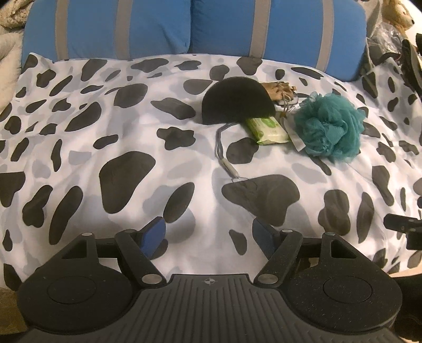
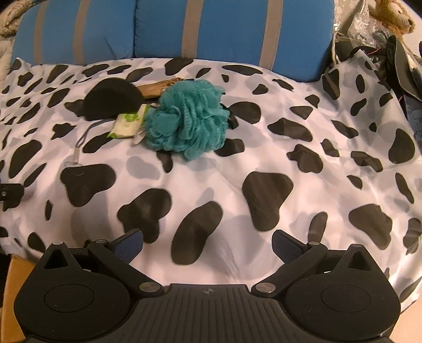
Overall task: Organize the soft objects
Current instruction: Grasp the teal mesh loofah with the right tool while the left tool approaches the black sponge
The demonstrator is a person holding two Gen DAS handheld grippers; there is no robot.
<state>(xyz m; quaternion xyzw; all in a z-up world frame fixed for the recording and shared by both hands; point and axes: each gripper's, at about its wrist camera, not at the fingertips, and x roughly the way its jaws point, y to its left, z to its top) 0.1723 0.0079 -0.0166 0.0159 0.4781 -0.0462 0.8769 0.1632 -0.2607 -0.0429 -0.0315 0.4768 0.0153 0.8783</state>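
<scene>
A black half-round sponge, a green-white wipes pack and a teal mesh bath pouf lie bunched together on the cow-print bed cover. A grey cord runs out from under the sponge. A brown fabric item lies behind them. My left gripper is open and empty, low over the cover, well short of the pile. My right gripper is open and empty, near the cover's front edge.
Blue pillows with grey stripes line the back. A plush toy and dark clutter sit at the back right. The right gripper's edge shows at the right of the left wrist view.
</scene>
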